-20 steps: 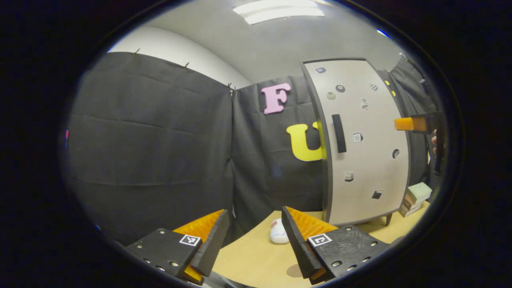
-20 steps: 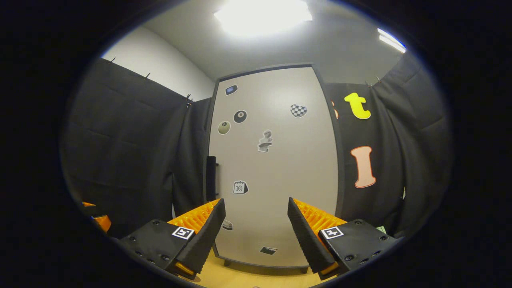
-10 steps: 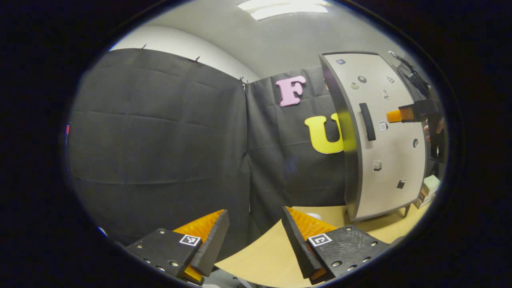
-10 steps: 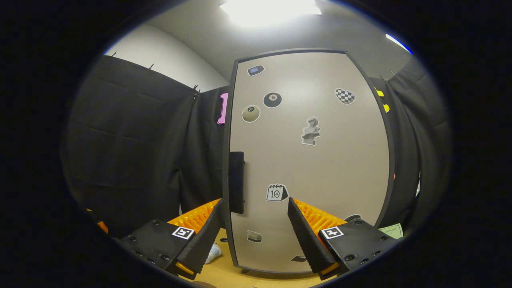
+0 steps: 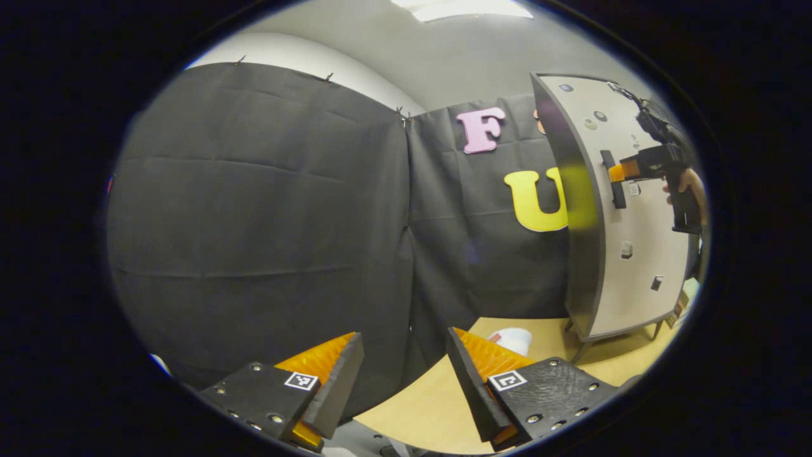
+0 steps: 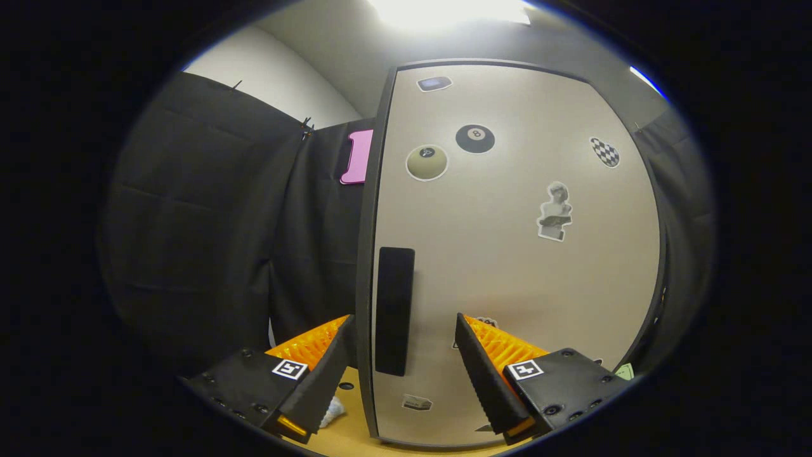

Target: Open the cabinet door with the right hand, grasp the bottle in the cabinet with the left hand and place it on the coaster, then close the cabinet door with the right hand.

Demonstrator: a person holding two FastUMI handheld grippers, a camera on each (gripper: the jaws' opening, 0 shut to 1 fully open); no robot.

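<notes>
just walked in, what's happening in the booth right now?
A person holds a two-finger gripper in each hand. The right gripper is open, right up at the closed cabinet door, its fingers either side of the black handle but not clamped on it. The left gripper is open, holding nothing, above the wooden table. The door is not yet open, so the bottle is not out yet.
</notes>
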